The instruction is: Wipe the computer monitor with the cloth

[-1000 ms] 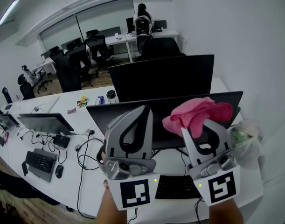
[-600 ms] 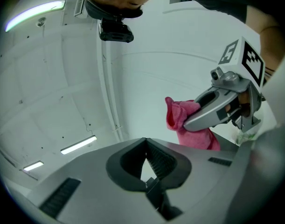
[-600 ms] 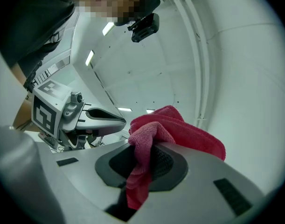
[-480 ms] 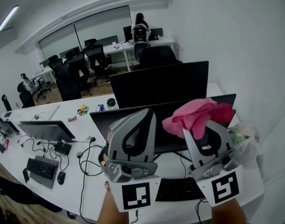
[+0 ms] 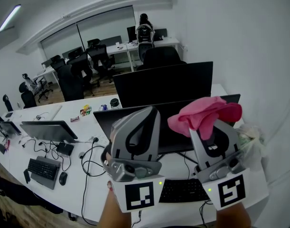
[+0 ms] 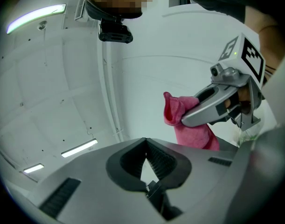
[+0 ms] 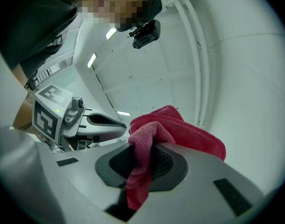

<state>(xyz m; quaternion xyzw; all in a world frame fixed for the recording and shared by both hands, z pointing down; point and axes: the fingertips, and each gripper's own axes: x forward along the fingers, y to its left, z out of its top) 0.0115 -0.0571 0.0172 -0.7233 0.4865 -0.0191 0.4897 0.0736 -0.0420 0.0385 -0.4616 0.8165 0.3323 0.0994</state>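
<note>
Because the cloth (image 5: 205,114) is soft, light and floppy, we hold it bunched in the right claw (image 7: 143,164), pinched on a fold, up in front of the monitor (image 5: 175,139). Our left claw (image 6: 146,155) is closed on nothing; the screen likely wants gentle pressure.

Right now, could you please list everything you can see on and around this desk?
Cloth: one, pink, clamped by the right gripper.
Monitors: three, dark, near one, one behind it, one at left.
Keyboards: two, black, near and left.
Mouse: one, black, beside the left keyboard.
Cables: several, black, on the white desk.
Plastic bag: one, clear, desk's right end.
Office chairs: several, black, behind.
Person: one, far desk.
Left gripper: grey, shut, empty.
Right gripper: grey, shut on the cloth.
</note>
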